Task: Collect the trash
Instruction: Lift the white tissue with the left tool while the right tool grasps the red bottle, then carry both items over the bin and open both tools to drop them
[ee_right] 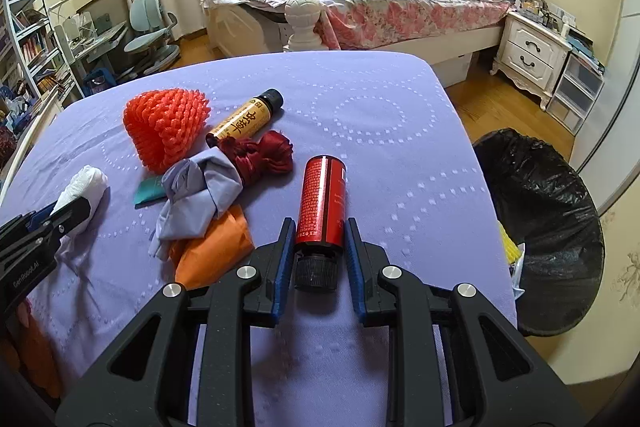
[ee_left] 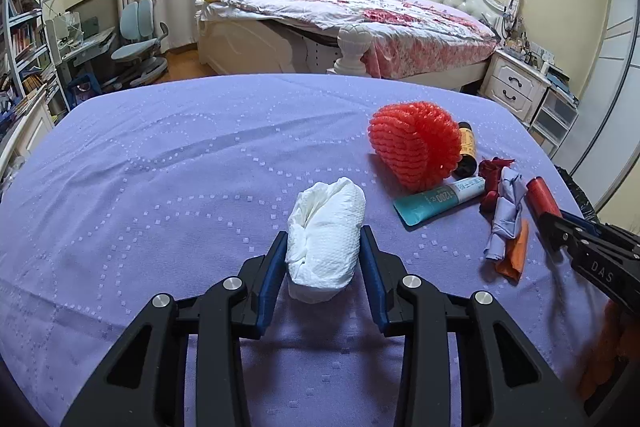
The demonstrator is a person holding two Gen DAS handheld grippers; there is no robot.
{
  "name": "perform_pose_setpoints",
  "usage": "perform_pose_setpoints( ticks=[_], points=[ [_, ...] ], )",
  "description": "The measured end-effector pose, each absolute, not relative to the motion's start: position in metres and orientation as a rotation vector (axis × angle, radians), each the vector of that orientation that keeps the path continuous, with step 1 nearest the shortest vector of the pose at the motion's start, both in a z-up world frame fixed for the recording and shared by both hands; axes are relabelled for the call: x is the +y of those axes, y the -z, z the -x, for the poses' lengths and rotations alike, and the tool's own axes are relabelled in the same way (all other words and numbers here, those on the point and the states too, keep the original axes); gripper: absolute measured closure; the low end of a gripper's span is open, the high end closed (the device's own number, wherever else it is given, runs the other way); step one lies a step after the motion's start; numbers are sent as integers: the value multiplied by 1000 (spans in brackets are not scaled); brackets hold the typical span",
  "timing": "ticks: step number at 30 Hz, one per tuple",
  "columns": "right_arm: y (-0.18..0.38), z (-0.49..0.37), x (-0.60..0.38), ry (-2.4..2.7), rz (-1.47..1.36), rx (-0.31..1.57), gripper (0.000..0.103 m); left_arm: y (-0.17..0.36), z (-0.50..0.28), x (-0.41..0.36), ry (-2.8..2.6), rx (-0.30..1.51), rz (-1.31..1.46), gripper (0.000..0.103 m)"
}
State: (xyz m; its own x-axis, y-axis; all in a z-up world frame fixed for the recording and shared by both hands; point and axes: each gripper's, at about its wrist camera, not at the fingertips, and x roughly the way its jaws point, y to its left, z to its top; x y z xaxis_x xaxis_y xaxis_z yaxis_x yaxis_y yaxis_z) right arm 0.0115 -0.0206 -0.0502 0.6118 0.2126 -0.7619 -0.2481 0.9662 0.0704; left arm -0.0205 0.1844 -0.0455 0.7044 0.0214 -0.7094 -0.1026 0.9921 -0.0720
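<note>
Trash: right gripper jaws pinch red bottle; left gripper jaws pinch white tissue wad.

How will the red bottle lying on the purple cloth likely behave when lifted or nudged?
The red bottle looks rigid, so it should keep its shape. Being round and lying on its side, it would probably roll if nudged. Its glossy wall may slip, though the right claw brackets its cap end.
</note>
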Motion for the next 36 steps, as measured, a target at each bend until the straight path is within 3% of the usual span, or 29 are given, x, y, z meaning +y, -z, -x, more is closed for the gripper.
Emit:
perform_pose_setpoints(
  ticks=[16,36],
  points=[
    [17,18,-86,-199,-30,771,79,8,34,104,87,682,95,65],
    [8,2,-192,24,-66,670,79,0,-24,-25,279,632,8,65]
  ],
)
